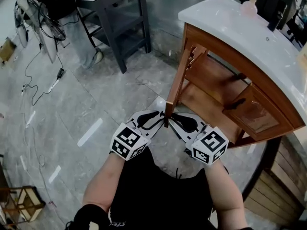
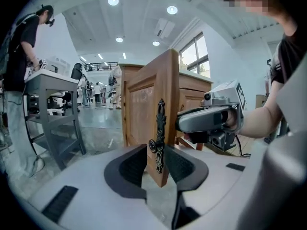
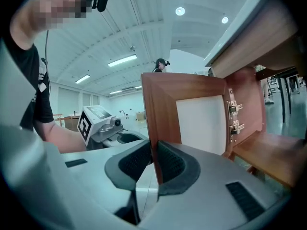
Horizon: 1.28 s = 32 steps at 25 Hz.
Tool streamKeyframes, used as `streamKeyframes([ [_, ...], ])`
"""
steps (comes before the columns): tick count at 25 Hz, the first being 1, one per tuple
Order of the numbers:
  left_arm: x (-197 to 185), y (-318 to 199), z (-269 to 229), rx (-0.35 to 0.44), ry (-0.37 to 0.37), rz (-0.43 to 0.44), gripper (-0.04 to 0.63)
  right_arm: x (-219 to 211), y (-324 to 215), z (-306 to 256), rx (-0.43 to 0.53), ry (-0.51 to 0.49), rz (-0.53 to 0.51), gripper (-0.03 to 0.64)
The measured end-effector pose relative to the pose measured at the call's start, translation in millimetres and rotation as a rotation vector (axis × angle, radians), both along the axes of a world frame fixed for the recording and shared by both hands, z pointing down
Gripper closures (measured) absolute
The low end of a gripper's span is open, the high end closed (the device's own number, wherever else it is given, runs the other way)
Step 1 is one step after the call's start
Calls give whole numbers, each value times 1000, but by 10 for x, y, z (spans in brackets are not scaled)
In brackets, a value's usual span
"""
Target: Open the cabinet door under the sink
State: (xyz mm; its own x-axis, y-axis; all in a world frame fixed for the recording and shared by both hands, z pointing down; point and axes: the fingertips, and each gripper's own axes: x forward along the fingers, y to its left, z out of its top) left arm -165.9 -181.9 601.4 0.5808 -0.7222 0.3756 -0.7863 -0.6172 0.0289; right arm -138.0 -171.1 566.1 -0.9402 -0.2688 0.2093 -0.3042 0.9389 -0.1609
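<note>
The wooden cabinet door (image 1: 180, 80) under the white sink counter (image 1: 240, 28) stands swung far out, its free edge toward me. My left gripper (image 1: 160, 120) straddles that edge from the outer side. In the left gripper view its jaws (image 2: 157, 164) sit either side of the edge by the black ornate handle (image 2: 159, 133), with no clear squeeze on the wood. My right gripper (image 1: 173, 120) comes from the inner side. In the right gripper view its pads (image 3: 154, 164) press on the edge of the door (image 3: 201, 123). Hinges (image 3: 233, 116) show at the cabinet frame.
A second door (image 1: 254, 111) with a black handle (image 1: 235, 104) stays closed to the right. A pink bottle (image 1: 249, 6) stands on the counter. A grey table (image 1: 115, 13) stands behind, cables (image 1: 43, 85) trail over the tiled floor, and a person (image 2: 19, 56) stands at the left.
</note>
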Motion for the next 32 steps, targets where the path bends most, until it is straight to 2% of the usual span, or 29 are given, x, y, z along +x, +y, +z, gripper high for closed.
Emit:
streamKeyframes([
  [4, -257, -16, 11, -12, 22, -66, 468, -226, -4, 6, -11, -29, -16, 552],
  [10, -559, -56, -19, 13, 9, -185, 482, -432, -22, 29, -20, -31, -30, 552],
  [13, -623, -46, -104, 28, 48, -215, 485, -456, 3, 13, -17, -23, -32, 552],
  [17, -640, -28, -191, 51, 49, -247, 485, -356, -12, 3, -4, -23, -16, 552],
  [21, -505, 23, -277, 59, 61, -228, 497, -156, -97, -35, 0, -30, 40, 554],
  [32, 197, -66, -412, 70, 62, -108, 529, 522, -179, -90, 19, -15, 207, 557],
])
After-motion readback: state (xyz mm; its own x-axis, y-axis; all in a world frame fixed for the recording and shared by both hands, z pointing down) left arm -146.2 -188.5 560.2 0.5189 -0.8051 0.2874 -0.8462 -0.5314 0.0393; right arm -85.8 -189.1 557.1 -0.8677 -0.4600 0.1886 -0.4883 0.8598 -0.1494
